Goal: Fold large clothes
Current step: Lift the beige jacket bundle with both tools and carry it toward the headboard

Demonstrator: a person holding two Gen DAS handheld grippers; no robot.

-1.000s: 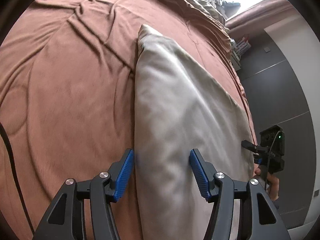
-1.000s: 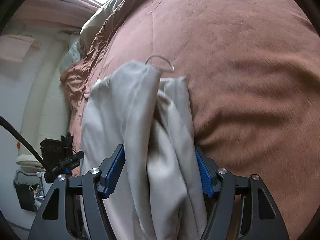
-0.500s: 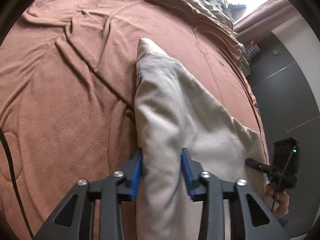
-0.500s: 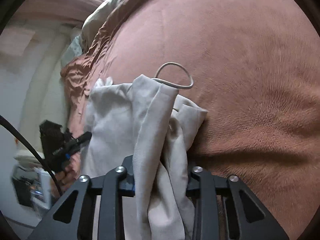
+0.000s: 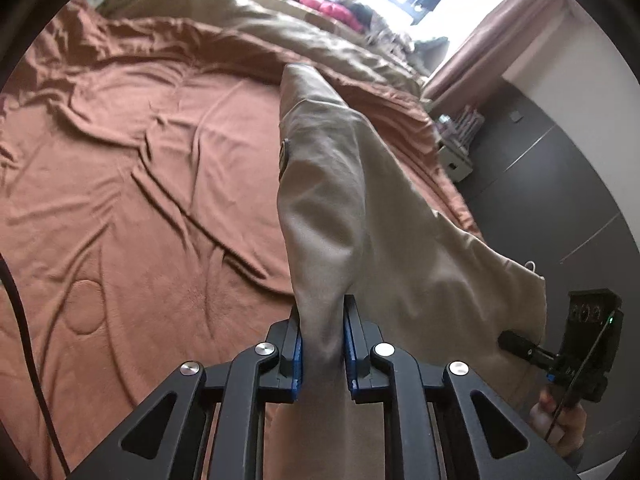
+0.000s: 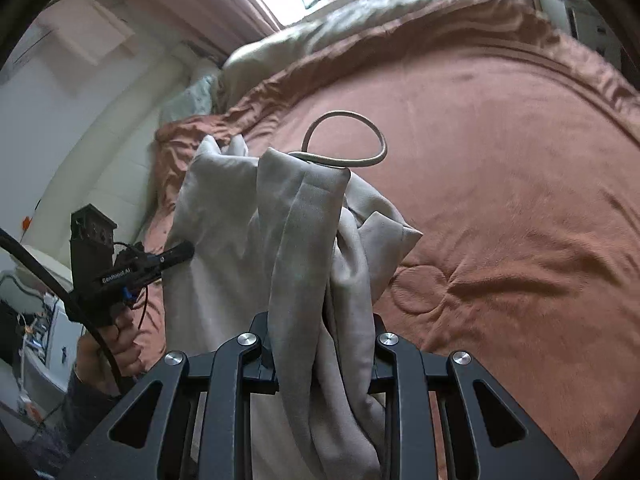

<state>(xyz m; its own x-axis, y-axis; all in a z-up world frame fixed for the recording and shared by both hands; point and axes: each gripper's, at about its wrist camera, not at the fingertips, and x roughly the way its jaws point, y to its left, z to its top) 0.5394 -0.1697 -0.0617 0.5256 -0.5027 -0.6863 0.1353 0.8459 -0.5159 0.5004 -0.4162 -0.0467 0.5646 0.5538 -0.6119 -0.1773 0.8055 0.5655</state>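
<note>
Rust-brown bedding (image 5: 140, 208) is lying under everything, rumpled toward 10 o'clock. Both grippers are pinching the beige garment (image 5: 360, 208): the left gripper (image 5: 322, 344) is clamped on one edge, the right gripper (image 6: 320, 344) on bunched cloth near a cord loop (image 6: 344, 144), probably spreading it for folding. No containers are showing.

Bed (image 5: 120, 208): covered by a rust-brown quilted blanket (image 6: 500, 160), creased on one side and stitched with circular motifs. A rumpled olive-beige duvet (image 5: 248, 20) is heaped along the far edge. Pink and dark items (image 5: 332, 8), too blurred to be identified, are piled beyond it. A beige garment (image 5: 320, 152) is seen above the blanket; contact cannot be judged.
</note>
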